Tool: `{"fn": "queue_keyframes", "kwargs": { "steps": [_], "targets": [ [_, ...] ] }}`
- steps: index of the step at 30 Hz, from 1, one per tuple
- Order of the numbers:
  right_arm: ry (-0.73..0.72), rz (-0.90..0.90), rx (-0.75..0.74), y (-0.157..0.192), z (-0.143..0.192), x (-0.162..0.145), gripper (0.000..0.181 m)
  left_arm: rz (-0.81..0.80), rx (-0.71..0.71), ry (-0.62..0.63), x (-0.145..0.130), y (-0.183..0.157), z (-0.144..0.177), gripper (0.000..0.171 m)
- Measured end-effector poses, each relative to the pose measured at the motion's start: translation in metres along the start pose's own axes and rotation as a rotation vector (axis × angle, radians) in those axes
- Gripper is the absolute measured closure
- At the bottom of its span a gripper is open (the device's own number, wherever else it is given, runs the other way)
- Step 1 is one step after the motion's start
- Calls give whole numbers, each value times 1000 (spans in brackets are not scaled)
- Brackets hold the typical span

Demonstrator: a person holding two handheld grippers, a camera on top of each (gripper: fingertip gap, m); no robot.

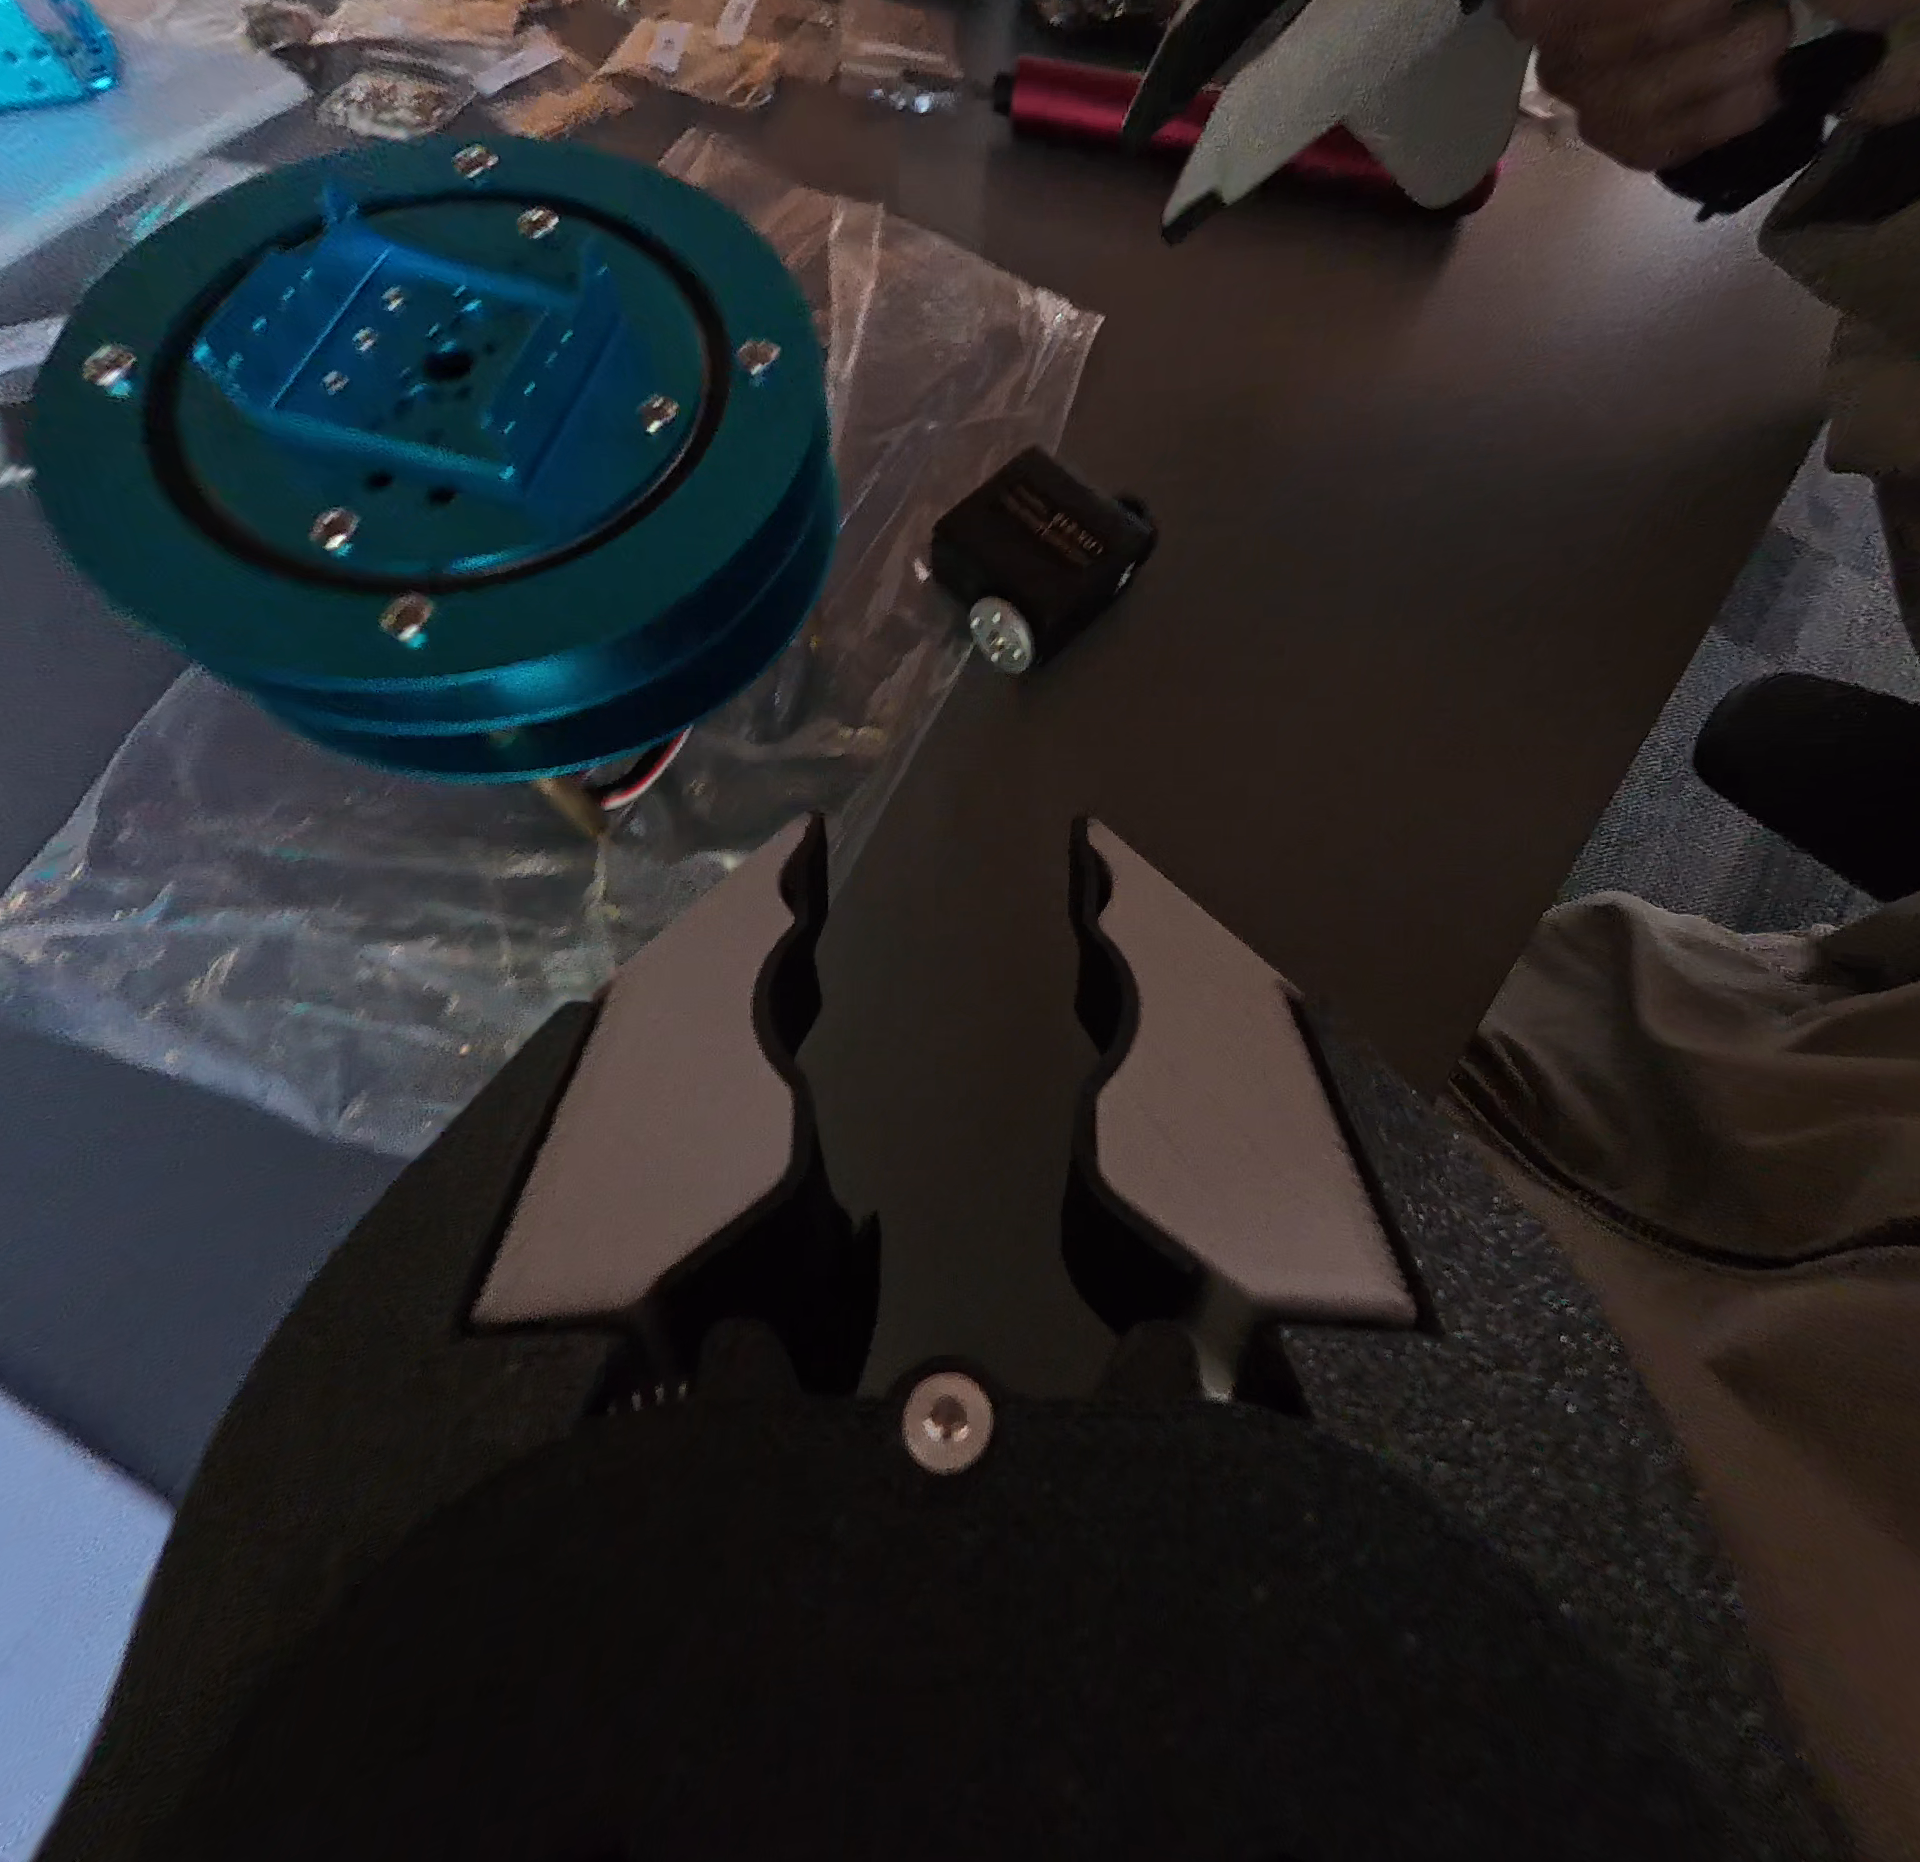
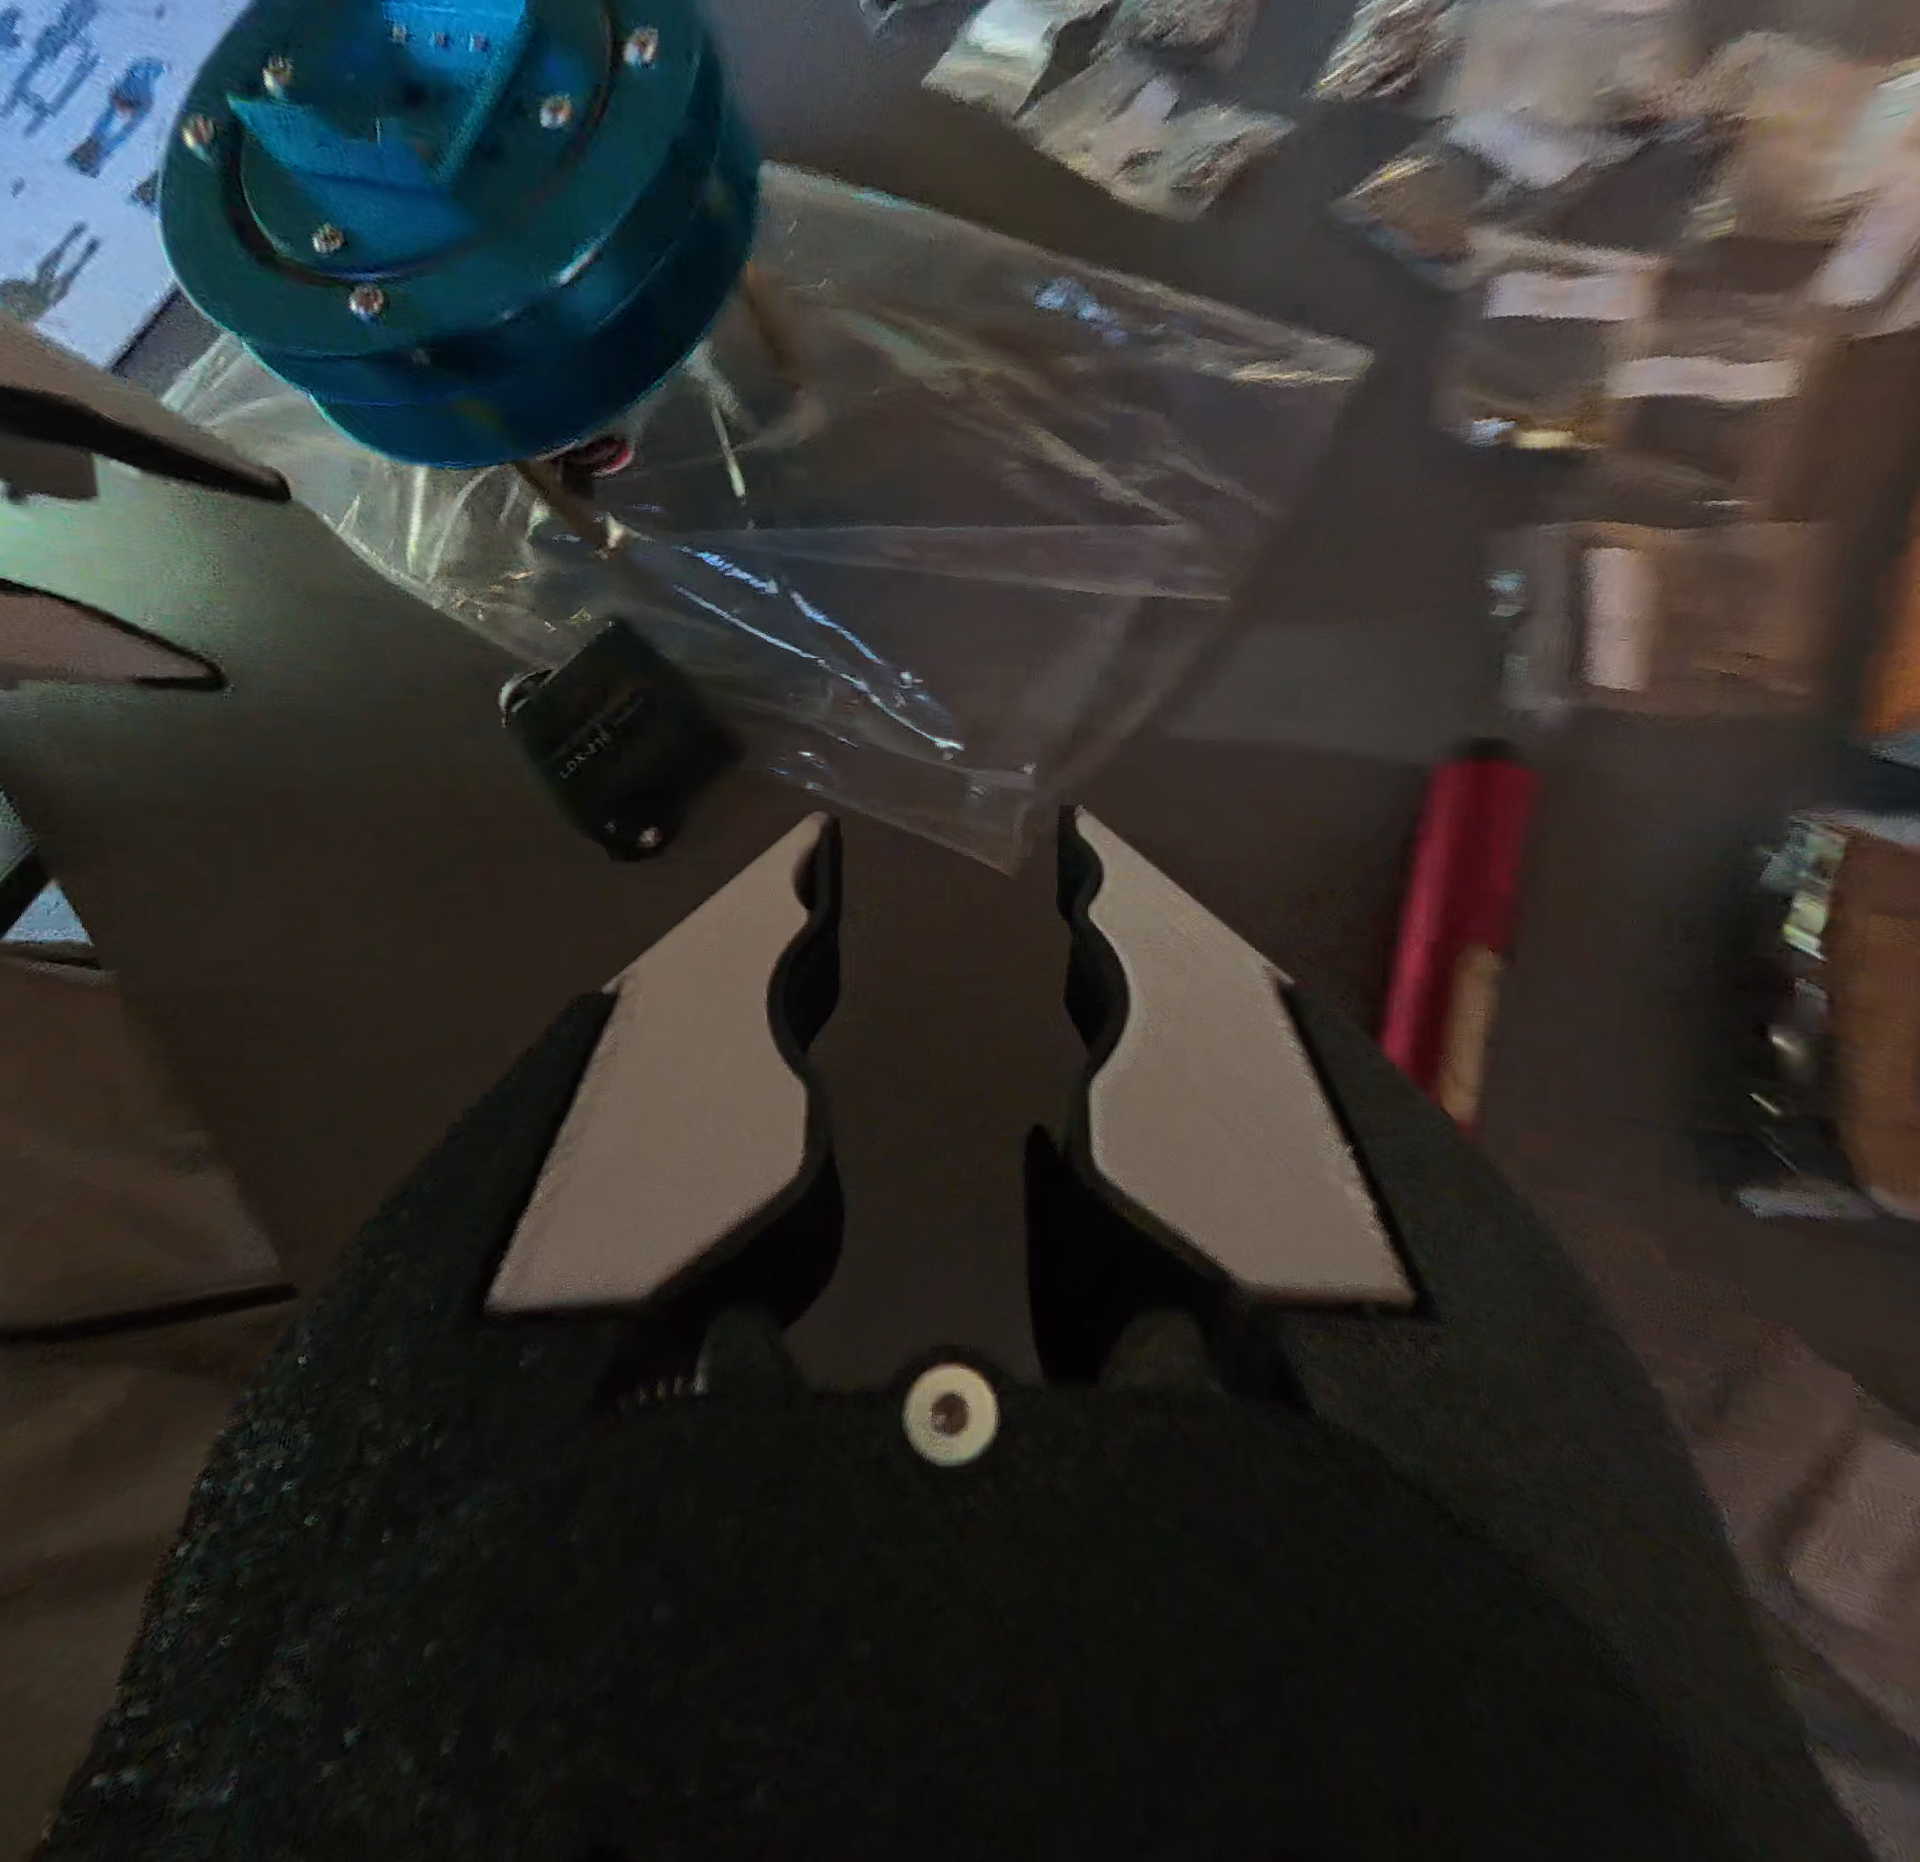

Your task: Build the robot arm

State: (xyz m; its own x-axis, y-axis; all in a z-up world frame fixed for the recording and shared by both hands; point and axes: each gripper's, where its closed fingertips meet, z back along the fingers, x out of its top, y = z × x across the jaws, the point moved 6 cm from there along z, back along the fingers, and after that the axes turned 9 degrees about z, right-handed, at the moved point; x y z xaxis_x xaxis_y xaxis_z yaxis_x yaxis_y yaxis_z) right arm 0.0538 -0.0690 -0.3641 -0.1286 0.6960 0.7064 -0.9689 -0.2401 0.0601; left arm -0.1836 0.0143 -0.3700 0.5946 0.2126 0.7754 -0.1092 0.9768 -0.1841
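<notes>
A round blue metal base (image 1: 436,462) with a blue bracket on top stands on a clear plastic bag (image 1: 312,929); wires hang below it. It also shows in the right wrist view (image 2: 457,223). A small black servo motor (image 1: 1044,576) lies on the dark table beside the bag, also in the right wrist view (image 2: 618,742). My left gripper (image 1: 951,836) is open and empty, hovering above the table short of the servo. My right gripper (image 2: 945,825) is open and empty, near the bag's corner (image 2: 997,825). The right gripper also shows far off in the left wrist view (image 1: 1205,181).
A red cylinder (image 2: 1455,919) lies on the table to the right; it also shows in the left wrist view (image 1: 1070,98). Several small bags of parts (image 1: 675,46) lie at the back. A sheet with printed drawings (image 2: 73,129) lies beyond the base. The table edge (image 1: 1621,825) runs on the right. My hands' fingertips stand some 20 cm from each other. From the left gripper's tips to the small black servo motor (image 1: 1044,576) is close to 8 cm. My right wrist view (image 2: 551,720) looks at it from another angle.
</notes>
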Motion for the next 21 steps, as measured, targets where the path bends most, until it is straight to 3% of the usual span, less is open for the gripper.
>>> {"fn": "queue_keyframes", "kwargs": {
  "steps": [6, 11, 21],
  "targets": [
    [100, -14, 18, -12, -37, 3, 146, 55, 34, -37, -5, 20, 17, 125],
    [77, -59, 56, -18, -36, 6, 181, 40, 35, -44, -4, 22, 19, 125],
    [54, -159, 161, -10, -17, -14, 181, 50, 18, -49, -7, 19, 17, 126]
  ]
}}
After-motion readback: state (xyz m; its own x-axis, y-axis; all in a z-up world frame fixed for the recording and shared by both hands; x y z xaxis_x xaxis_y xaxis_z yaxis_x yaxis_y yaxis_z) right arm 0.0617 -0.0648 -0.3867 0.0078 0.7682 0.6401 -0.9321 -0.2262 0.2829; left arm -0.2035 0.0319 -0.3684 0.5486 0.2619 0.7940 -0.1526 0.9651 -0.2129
